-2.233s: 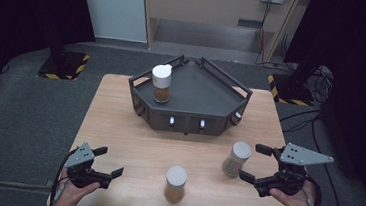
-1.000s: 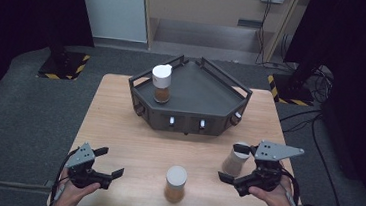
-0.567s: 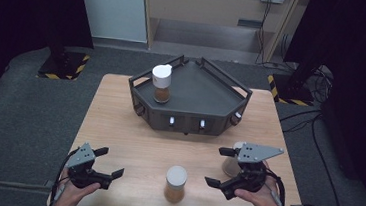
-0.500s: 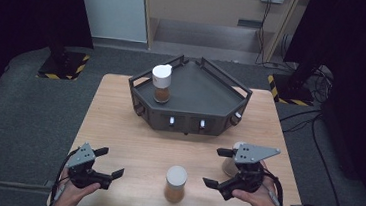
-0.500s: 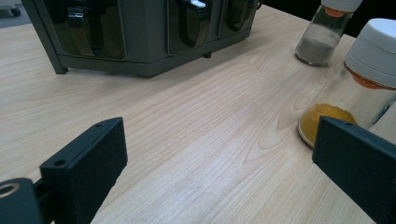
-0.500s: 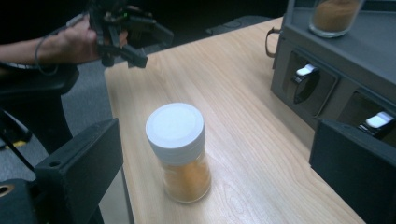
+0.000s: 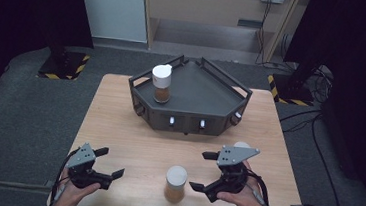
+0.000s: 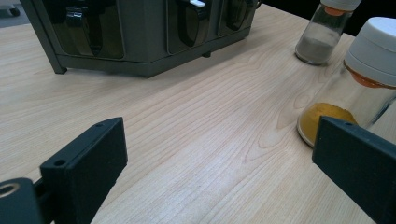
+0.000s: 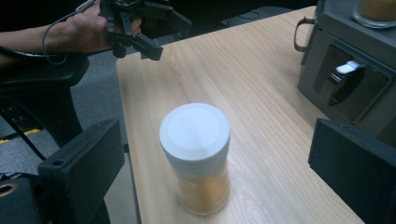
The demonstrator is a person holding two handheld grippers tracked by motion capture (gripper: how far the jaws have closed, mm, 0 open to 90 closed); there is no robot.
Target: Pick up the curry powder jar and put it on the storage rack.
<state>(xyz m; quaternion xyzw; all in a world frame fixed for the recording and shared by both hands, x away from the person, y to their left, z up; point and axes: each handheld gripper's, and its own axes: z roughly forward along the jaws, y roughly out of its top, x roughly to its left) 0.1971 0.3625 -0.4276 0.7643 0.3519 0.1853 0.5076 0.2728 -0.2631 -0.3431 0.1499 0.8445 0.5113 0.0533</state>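
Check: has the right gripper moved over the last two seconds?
Yes. The right gripper has swung left along the table's near edge, from beside the grey-filled jar toward the orange jar, judged against the rack. Its jaws are open.

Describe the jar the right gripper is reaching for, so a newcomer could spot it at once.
Start at the dark tray at the table's far side. Come to the near edge: a white-capped jar of orange powder stands alone, centred. Its neighbour holds grey powder.
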